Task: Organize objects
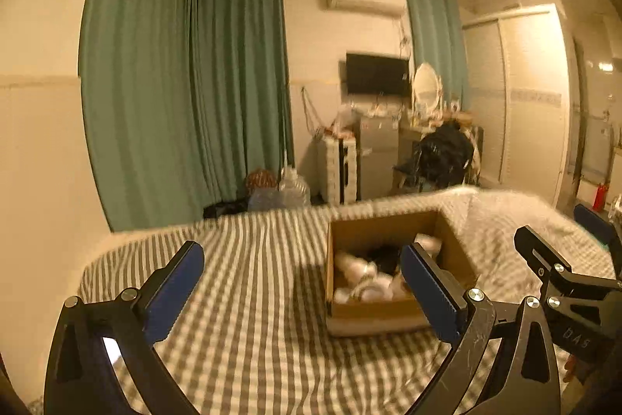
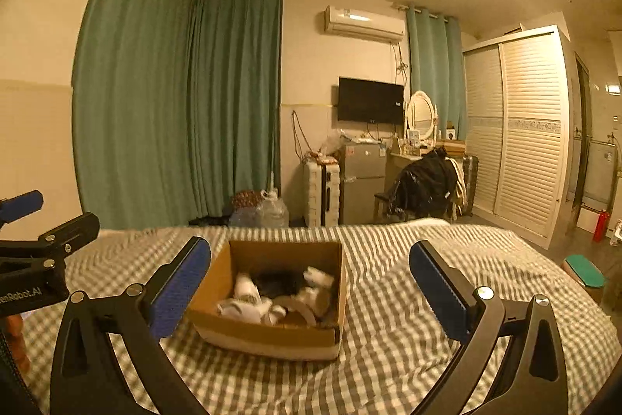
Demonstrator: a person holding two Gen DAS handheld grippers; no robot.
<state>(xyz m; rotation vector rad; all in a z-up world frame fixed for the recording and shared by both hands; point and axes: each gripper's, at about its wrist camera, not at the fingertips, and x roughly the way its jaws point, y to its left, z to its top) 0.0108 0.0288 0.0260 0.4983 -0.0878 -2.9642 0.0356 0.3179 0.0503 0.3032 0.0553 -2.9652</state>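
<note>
An open cardboard box [image 2: 268, 331] sits on the checked bed [image 2: 388, 356]. It holds several white items [image 2: 248, 292], a dark item [image 2: 278, 281] and a tape roll [image 2: 301, 310]. The box also shows in the left wrist view [image 1: 373, 310], right of centre. My right gripper [image 2: 309, 282] is open and empty, held above and in front of the box. My left gripper [image 1: 303, 282] is open and empty, to the left of the box. The right gripper also shows at the right edge of the left wrist view [image 1: 559, 259], and the left gripper at the left edge of the right wrist view [image 2: 35, 240].
Green curtains [image 2: 175, 104] hang behind the bed. A TV [image 2: 369, 100], a small fridge [image 2: 361, 177], a suitcase [image 2: 320, 193], a chair with a black jacket [image 2: 423, 185] and a louvred wardrobe [image 2: 521, 131] stand at the far wall. Bags and a water jug [image 2: 272, 209] lie on the floor.
</note>
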